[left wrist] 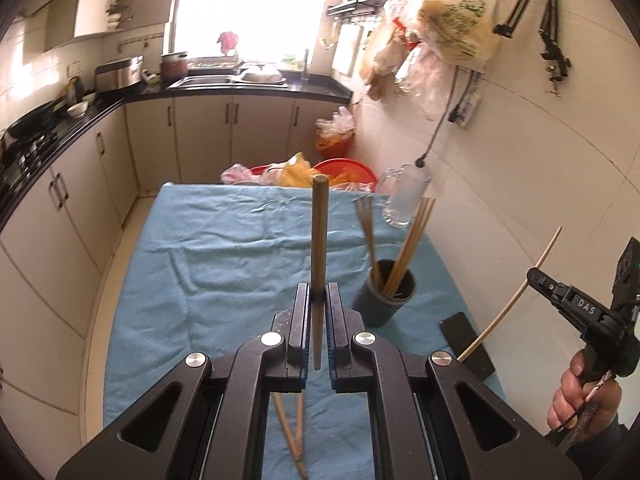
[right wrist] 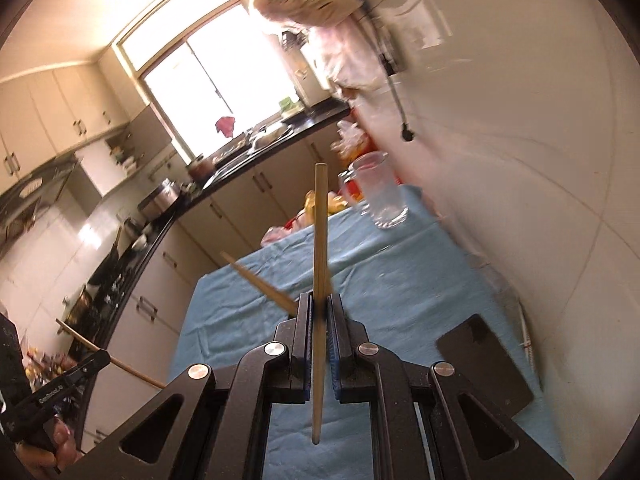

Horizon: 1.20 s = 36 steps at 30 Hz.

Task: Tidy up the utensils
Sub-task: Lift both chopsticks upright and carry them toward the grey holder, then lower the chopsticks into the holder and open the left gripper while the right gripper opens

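Observation:
In the left wrist view my left gripper (left wrist: 319, 294) is shut on a brown wooden chopstick (left wrist: 319, 236) that stands upright between its pads, above the blue cloth (left wrist: 224, 264). To its right a dark cup (left wrist: 385, 302) holds several chopsticks and a wooden fork. Two more chopsticks (left wrist: 294, 436) lie on the cloth under the gripper. My right gripper (left wrist: 533, 277), at the far right, is shut on a pale chopstick (left wrist: 514, 304). In the right wrist view that gripper (right wrist: 320, 304) clamps the pale chopstick (right wrist: 320, 232) upright. The left gripper (right wrist: 105, 357) shows at lower left with its chopstick (right wrist: 132, 372).
A glass mug (left wrist: 404, 196) stands at the cloth's far right corner, near the tiled wall. A black flat slab (left wrist: 468, 344) lies at the cloth's right edge. Red basins and plastic bags (left wrist: 344, 170) sit beyond the far edge. Kitchen cabinets and a counter (left wrist: 100, 120) run along the left.

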{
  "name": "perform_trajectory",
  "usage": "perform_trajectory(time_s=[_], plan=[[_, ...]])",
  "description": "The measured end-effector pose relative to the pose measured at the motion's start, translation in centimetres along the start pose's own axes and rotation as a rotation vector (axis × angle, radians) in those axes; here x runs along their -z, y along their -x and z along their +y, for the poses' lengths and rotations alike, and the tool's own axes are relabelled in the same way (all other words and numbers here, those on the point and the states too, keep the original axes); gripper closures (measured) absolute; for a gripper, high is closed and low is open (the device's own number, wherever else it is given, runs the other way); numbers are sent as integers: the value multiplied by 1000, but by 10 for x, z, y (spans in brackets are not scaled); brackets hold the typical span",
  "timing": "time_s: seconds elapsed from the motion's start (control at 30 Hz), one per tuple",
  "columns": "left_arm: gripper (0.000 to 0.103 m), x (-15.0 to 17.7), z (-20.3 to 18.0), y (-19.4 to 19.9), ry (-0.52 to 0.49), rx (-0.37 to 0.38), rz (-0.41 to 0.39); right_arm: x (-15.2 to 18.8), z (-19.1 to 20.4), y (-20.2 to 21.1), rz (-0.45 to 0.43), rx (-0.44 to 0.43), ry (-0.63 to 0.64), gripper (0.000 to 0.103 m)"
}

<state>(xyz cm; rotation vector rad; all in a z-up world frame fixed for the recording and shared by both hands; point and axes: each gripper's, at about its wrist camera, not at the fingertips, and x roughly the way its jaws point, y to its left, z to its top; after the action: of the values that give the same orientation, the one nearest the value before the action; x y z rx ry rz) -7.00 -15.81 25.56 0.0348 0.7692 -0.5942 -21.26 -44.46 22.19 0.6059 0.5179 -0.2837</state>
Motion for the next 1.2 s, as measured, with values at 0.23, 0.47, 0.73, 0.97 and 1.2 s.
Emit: perform_trajectory(time_s=[0.23, 0.47, 0.73, 0.97, 1.2], plan=[[96, -29, -30, -4, -35, 60, -6, -10, -28, 13, -34, 33, -55, 96], [96, -55, -53, -9, -62, 90, -31, -27, -35, 7, -38, 23, -69, 96], [96, -80, -72, -33, -61, 102, -31, -58, -24, -22, -39, -3, -64, 96], [96, -85, -78, -63, -52, 96, -19, -79, -8, -62, -43, 6, -30, 96], [96, -77, -78, -97, -30, 84, 18, -83, 2, -105, -5, 13, 1, 96]])
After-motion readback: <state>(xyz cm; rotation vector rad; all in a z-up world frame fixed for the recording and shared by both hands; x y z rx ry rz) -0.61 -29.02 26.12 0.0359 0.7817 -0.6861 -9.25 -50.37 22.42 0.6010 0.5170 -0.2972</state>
